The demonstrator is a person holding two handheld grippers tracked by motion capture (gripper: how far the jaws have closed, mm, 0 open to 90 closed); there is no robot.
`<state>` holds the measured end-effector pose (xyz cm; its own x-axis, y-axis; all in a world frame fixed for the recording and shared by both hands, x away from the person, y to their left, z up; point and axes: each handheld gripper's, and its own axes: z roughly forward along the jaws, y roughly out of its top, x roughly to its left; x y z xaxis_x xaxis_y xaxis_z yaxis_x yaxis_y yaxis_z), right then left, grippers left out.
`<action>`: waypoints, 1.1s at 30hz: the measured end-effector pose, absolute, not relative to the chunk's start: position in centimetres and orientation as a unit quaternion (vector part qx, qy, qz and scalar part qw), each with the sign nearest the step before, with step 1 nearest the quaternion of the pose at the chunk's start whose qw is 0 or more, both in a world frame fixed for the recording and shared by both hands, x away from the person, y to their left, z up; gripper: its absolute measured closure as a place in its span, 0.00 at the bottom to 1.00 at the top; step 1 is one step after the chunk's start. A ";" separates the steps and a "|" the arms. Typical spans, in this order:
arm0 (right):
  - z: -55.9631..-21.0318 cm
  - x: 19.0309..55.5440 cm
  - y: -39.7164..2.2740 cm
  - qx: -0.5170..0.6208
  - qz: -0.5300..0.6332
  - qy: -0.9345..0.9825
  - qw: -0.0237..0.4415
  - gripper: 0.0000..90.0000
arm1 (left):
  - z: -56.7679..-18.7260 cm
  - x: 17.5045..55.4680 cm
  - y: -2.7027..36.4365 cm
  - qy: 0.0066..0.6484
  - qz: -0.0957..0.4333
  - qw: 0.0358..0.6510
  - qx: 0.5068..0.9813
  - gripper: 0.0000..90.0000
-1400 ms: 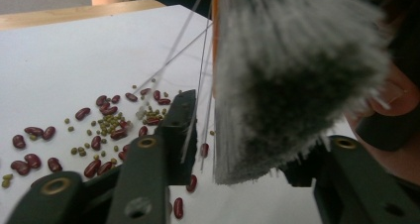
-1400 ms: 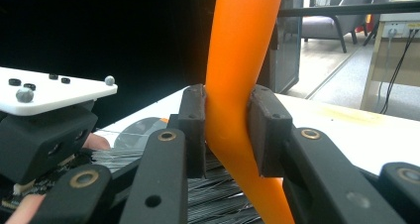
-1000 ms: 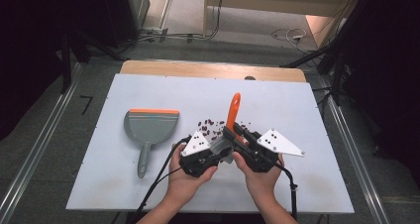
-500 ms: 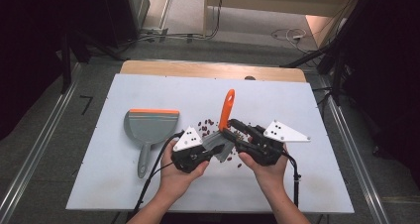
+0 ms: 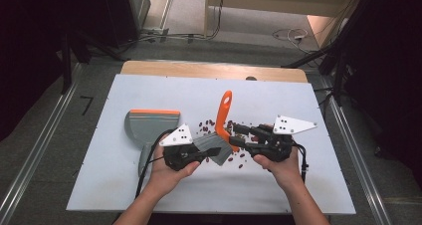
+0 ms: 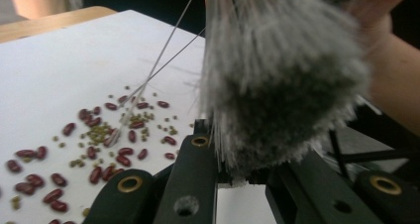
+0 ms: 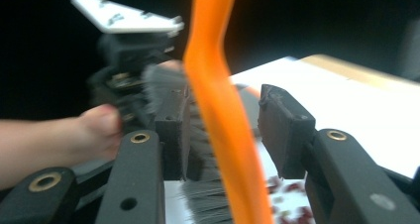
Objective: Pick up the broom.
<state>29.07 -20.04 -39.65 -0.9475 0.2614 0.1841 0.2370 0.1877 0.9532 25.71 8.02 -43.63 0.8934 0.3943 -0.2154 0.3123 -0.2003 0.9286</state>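
Left gripper (image 5: 211, 152) is clamped tight on the grey bristles (image 5: 215, 151) of the brush (image 5: 223, 130); in the left gripper view the bristle tuft (image 6: 282, 85) sits pinched between my two black jaws. Right gripper (image 5: 238, 136) has just been opening: its jaws now stand apart on either side of the orange handle (image 7: 220, 115), with a visible gap on the right-hand pad side. The near pad looks just beside the handle, but the right gripper view is blurred, so I can't confirm contact there.

Brush is near the middle of the white table (image 5: 149, 90), handle (image 5: 225, 110) angled up and away from me, bristle end low between both grippers. Red beans (image 6: 94, 149) and small green ones (image 6: 96, 133) lie scattered on the table under and around the brush head. Dustpan (image 5: 149, 130) sits flat to the left of my left hand (image 5: 171, 172), apart from the beans. Right hand (image 5: 283, 168) is close beside the brush.
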 end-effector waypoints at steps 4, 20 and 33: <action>-40.1 29.2 -19.4 0.148 0.601 0.785 -0.017 0.59 | -43.7 25.5 7.9 0.192 0.018 0.593 0.781 0.96; -40.8 29.0 -18.5 0.093 0.603 0.788 -0.085 0.69 | -43.7 25.1 7.8 0.146 -0.016 0.603 0.784 0.96; -40.7 29.0 -18.8 0.108 0.596 0.791 -0.086 0.76 | -43.7 25.3 7.9 0.179 0.001 0.604 0.777 0.58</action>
<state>29.01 -18.82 -40.68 -0.9618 0.0678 0.2654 0.2738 0.2673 0.9239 25.28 7.90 -43.75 0.9358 0.2791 -0.2154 0.2776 -0.2066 0.9382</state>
